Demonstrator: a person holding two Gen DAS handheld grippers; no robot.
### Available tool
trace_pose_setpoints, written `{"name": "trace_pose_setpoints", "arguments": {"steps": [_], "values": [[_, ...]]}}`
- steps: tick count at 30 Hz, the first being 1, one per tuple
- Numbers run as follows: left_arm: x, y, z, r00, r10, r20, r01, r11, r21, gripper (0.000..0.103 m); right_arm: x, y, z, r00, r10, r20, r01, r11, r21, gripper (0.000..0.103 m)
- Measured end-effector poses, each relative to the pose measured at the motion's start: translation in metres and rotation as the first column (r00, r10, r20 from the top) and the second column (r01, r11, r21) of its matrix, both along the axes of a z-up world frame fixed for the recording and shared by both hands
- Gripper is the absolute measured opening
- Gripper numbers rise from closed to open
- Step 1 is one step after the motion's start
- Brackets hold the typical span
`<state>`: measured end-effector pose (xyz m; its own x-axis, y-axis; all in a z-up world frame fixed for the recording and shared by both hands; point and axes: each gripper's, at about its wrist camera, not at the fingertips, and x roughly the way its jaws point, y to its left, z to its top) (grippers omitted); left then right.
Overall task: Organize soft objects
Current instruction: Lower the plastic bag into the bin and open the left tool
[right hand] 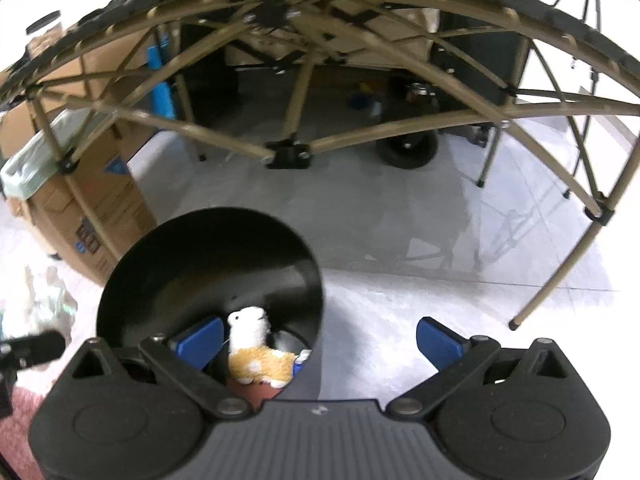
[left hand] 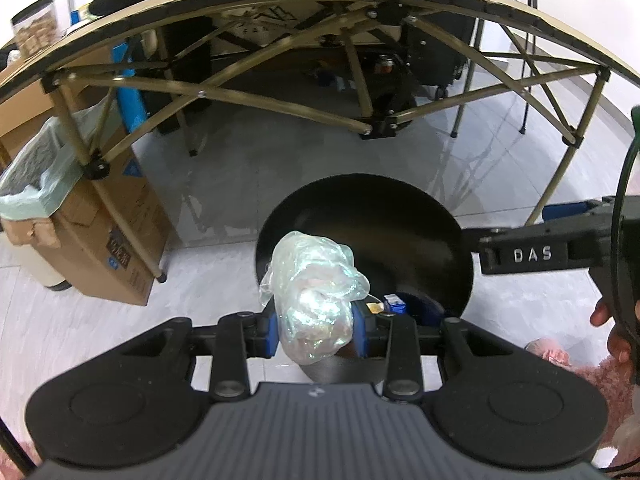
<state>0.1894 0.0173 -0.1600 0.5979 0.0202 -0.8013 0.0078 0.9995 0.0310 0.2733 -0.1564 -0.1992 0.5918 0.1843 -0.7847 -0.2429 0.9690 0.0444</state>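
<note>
between left fingers (left hand: pixel 268 330) a crumpled plastic bag (left hand: pixel 314 292), over black bin (left hand: pixel 400 216)

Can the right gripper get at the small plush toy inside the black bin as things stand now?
Probably yes. The right gripper is open and empty, right above the black bin, whose mouth is uncovered. The plush toy lies on top inside, just below one blue pad.

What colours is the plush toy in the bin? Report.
White head, orange-tan body with white spots: plush toy, clearest in the right wrist view.
</note>
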Motion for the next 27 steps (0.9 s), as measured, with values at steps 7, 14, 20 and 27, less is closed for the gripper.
{"name": "trace_pose_setpoints", "arguments": {"steps": [7,14,20,27], "values": [[0.018,-0.015,-0.005,0.999,-0.033,-0.012,0.033,0.999,0.005,0.034,0.005,-0.020,0.010,0.997,-0.076,0.031,0.076,0.997,0.015,0.103],[0.044,-0.026,-0.015,0.998,-0.042,-0.035,0.042,0.999,-0.004,0.034,0.010,-0.036,0.015,0.989,-0.147,0.034,0.145,0.989,0.034,0.103],[0.067,-0.034,-0.027,0.998,-0.039,-0.052,0.039,0.999,-0.003,0.034,0.014,-0.039,0.007,0.986,-0.169,0.016,0.168,0.985,0.023,0.103],[0.084,-0.031,-0.052,0.996,-0.007,-0.093,0.008,1.000,0.007,0.034,0.020,-0.041,-0.001,0.983,-0.185,0.005,0.184,0.982,0.030,0.103]]}}
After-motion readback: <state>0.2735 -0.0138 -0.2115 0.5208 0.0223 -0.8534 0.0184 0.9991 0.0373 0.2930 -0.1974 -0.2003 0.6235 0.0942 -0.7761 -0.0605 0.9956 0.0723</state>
